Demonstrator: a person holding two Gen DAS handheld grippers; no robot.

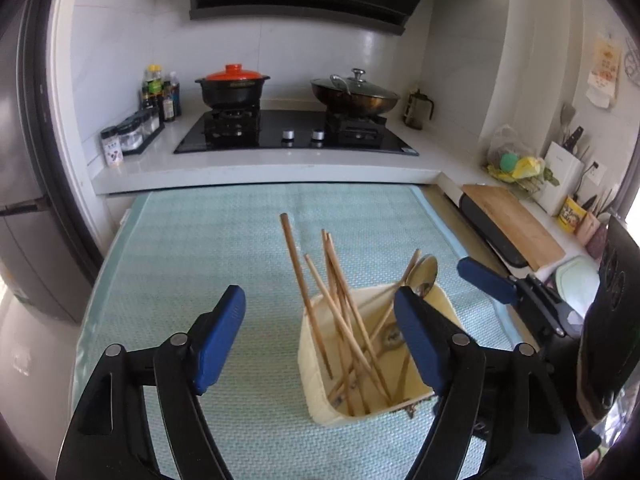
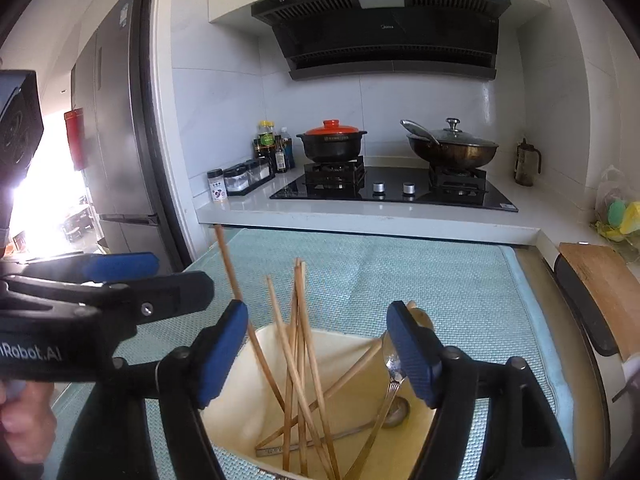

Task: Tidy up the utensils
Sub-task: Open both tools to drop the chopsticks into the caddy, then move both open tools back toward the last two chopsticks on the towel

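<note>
Scene: a kitchen, where a cream square fabric-lined utensil holder (image 1: 320, 400) stands on a pale blue-green woven mat (image 1: 200, 248) spread in front of the white stove counter (image 1: 260, 172).

Contents: a bundle of long light-wooden chopsticks (image 1: 336, 312) leans in the holder, tips fanning upward toward the stove; at least one shiny metal spoon (image 2: 394, 364) rests against the far-right wall, and a second spoon bowl lies at the bottom.

Left gripper (image 1: 320, 338): blue-padded jaws spread wide and empty. Its right pad sits at the holder's right rim; the left pad is out over the mat, clear of the holder.

Right gripper (image 2: 318, 354): jaws likewise wide apart, holding nothing, with the chopstick bundle standing between the pads and the spoon just beside the right one.

Key relation: the chopsticks' long axes run steeply up and away from both grippers, crossing one another. The right gripper looks the nearer and better centred, so a pinch on the upper shafts seems its likeliest move.

Risk: the crossed sticks may drag neighbours along, and the light holder could tip.

Legible writing: "Robot.AI" in white on the left gripper's black body, seen from the right wrist. The small logo on the black range hood (image 2: 384, 28) is too small to read. Labels on the dark sauce bottles (image 2: 276, 148) are also illegible.
</note>
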